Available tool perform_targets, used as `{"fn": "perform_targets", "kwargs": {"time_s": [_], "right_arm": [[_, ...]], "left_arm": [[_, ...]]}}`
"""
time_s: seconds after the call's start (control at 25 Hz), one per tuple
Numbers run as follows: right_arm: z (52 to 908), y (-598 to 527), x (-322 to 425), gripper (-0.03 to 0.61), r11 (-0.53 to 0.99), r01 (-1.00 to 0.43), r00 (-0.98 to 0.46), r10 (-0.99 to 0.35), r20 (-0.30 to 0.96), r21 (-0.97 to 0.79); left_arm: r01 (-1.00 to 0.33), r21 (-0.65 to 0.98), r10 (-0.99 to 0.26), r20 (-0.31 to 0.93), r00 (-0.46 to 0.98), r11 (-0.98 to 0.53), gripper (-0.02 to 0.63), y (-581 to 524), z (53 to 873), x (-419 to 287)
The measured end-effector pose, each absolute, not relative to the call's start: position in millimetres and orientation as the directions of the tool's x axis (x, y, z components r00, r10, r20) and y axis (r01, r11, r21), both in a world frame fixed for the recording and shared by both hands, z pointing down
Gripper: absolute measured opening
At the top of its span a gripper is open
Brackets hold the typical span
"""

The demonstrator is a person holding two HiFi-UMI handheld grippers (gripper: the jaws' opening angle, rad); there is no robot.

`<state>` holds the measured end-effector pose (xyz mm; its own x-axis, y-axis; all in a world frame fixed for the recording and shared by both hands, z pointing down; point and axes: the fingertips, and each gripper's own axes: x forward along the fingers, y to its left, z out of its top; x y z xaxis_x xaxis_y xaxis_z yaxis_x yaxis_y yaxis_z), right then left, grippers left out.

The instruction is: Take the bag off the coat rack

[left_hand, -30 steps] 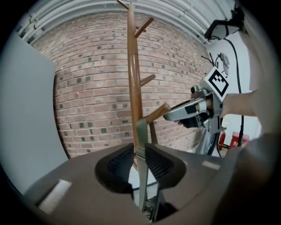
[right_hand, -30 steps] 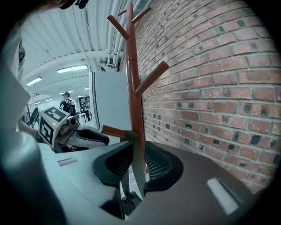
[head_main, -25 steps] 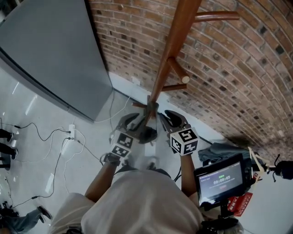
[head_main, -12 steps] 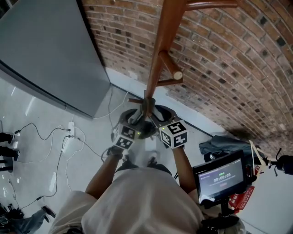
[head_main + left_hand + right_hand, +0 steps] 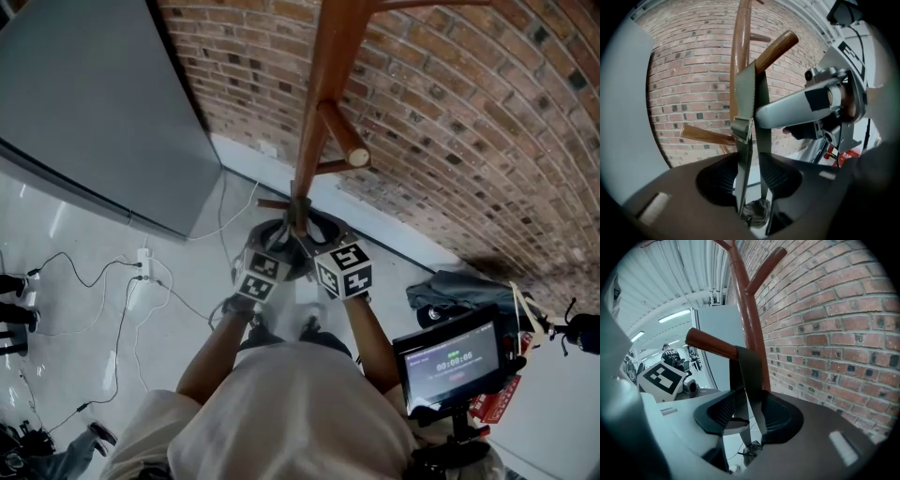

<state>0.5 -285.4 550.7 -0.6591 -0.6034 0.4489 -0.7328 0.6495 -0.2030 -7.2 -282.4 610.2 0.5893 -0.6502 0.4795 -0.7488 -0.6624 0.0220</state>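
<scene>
A wooden coat rack (image 5: 323, 89) stands against the brick wall. A grey webbing strap (image 5: 749, 117) with a buckle hangs from a peg (image 5: 776, 46); the grey bag (image 5: 757, 211) dangles below it. My left gripper (image 5: 274, 236) is open, and both strap bands run between its pads (image 5: 715, 180) without being pinched. Its jaws have just been opening wide, then came in slightly. My right gripper (image 5: 322, 234) is open around the same strap (image 5: 745, 376) under the peg (image 5: 710, 344); its jaws have just been opening. The two grippers sit side by side at the pole.
A tall grey panel (image 5: 94, 103) stands to the left of the rack. Cables and a power strip (image 5: 143, 265) lie on the white floor. At the right are a screen on a stand (image 5: 455, 358) and a grey bundle (image 5: 459, 289).
Both grippers have moved in toward the pole and closer together. Their jaws, spread to either side of the rack before, now straddle the strap.
</scene>
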Motion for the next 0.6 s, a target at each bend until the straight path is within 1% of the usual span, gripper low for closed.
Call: {"fn": "perform_targets", "kwargs": {"time_s": [0.16,0.28,0.4,0.48,0.6], "right_arm": [[550.9,-285.5,1.4,0.153,0.639,-0.74,-0.654,-0.608,0.451,-0.211],[552.5,-283.8,2.2,0.107,0.638,-0.741,-0.65,-0.603,0.463,-0.21],[552.8,-281.9,3.7,0.062,0.633,-0.741,-0.651,-0.597,0.469,-0.225],[552.2,-281.0,4.8,0.039,0.625,-0.74,-0.657,-0.593,0.466,-0.248],[551.4,-279.3,4.4,0.024,0.623,-0.736,-0.664,-0.583,0.468,-0.267]], "left_arm": [[-0.753,0.052,-0.648,0.473,0.597,-0.656,0.107,-280.7,610.8,-5.2],[-0.754,0.068,-0.642,0.478,0.6,-0.654,0.08,-278.7,611.4,-3.3],[-0.767,0.089,-0.646,0.482,0.591,-0.635,0.037,-278.8,611.9,-6.0],[-0.768,0.101,-0.642,0.485,0.593,-0.633,0.031,-278.0,611.6,-7.2],[-0.767,0.111,-0.637,0.488,0.596,-0.633,0.021,-274.9,610.7,-8.2]]}}
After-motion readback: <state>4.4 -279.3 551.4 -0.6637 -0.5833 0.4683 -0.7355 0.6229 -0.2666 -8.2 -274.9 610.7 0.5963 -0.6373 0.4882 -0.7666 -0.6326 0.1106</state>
